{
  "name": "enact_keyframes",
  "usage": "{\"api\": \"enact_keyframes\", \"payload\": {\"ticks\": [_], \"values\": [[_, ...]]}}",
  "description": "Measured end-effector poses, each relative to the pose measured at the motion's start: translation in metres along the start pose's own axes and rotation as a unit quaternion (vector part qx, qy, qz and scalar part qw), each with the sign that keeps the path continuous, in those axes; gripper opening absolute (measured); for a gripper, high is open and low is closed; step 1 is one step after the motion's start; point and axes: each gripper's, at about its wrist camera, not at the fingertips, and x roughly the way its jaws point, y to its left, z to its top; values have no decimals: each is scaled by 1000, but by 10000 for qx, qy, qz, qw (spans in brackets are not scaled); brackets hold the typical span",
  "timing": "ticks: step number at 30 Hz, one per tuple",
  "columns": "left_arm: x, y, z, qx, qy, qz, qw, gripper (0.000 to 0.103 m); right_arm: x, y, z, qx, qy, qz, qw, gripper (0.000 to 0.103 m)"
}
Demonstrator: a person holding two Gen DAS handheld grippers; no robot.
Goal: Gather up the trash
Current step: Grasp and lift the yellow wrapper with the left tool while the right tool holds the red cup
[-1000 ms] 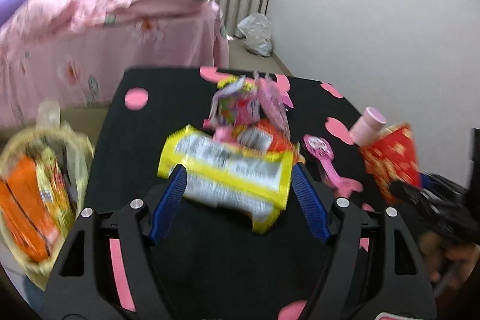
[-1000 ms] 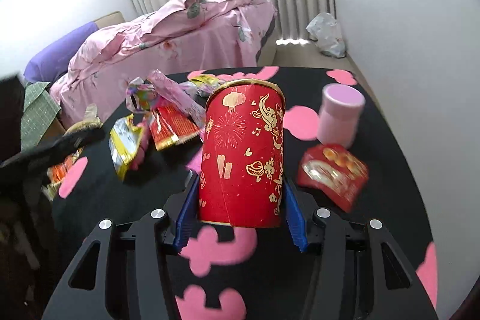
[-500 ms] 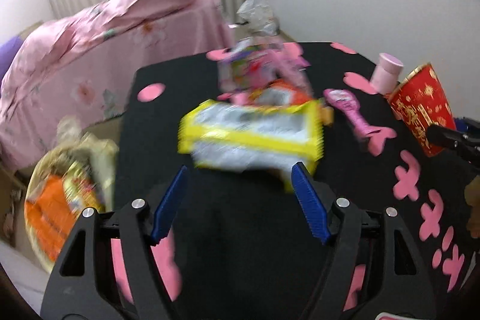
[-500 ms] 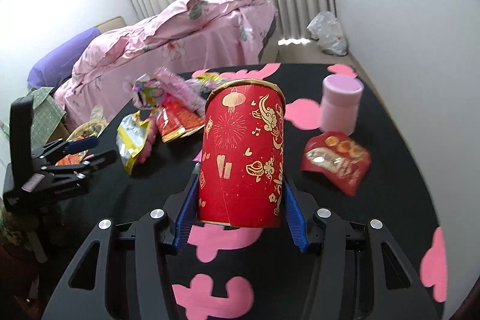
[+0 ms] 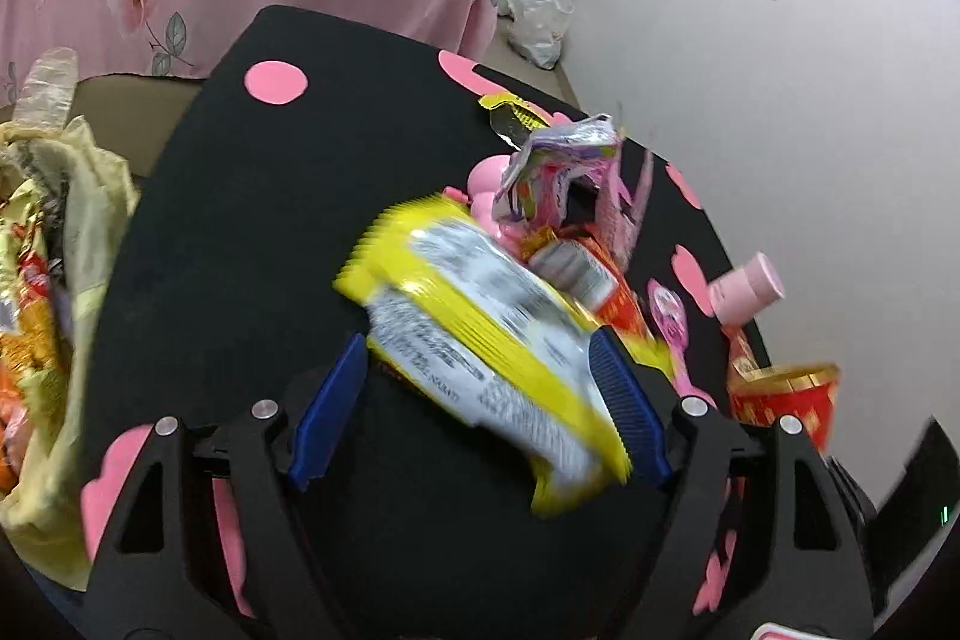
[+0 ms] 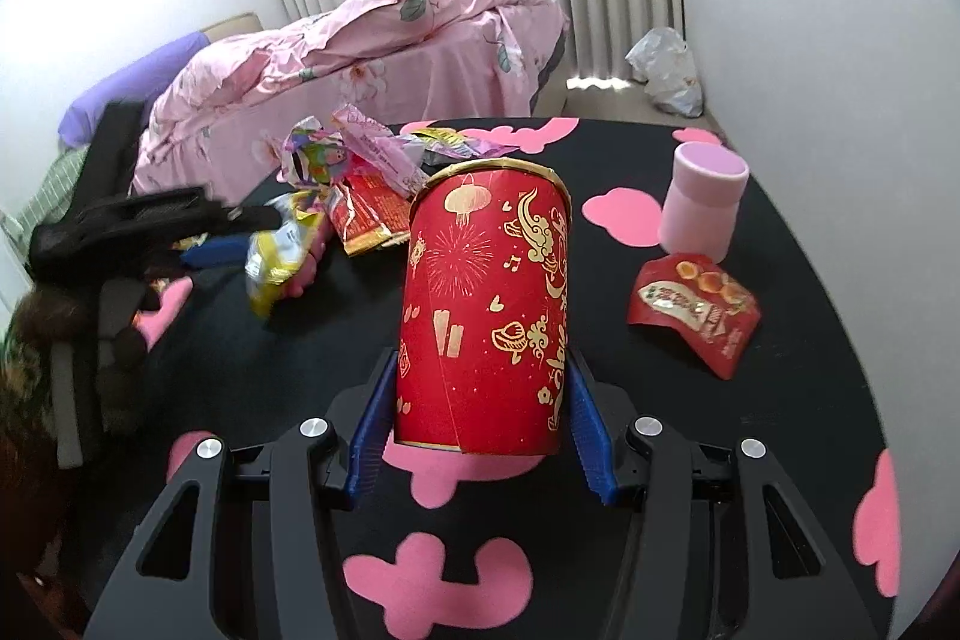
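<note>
A yellow and white snack wrapper lies aslant between the fingers of my left gripper. The jaws are opening, and the blue pads flank it without a clear squeeze. In the right wrist view the left gripper reaches in from the left to the same wrapper. My right gripper is shut on a tall red paper cup with gold prints, held upright over the black table. The cup's rim also shows in the left wrist view.
Crumpled wrappers and a pink toy are piled behind the yellow one. A pink jar and a red snack packet sit right of the cup. A bag-lined basket of trash stands off the table's left edge, below a pink bed.
My left gripper has rolled and dropped closer to the table, so the yellow wrapper now sits slanted between its fingers. The right gripper and the red cup have stayed put.
</note>
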Motion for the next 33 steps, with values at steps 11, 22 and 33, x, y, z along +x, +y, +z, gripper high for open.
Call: {"api": "enact_keyframes", "payload": {"ticks": [11, 22, 33], "values": [[-24, 3, -9, 342, 512, -147, 9980, 23, 14, 5, -11, -276, 534, 95, 9981, 52], [-42, 7, -40, 880, 1291, -405, 9869, 31, 13, 0, 17, -12, 615, 547, 9966, 57], [-41, 5, -26, 770, 944, -239, 9923, 56, 14, 11, 43, -439, 535, 404, 9968, 47]]}}
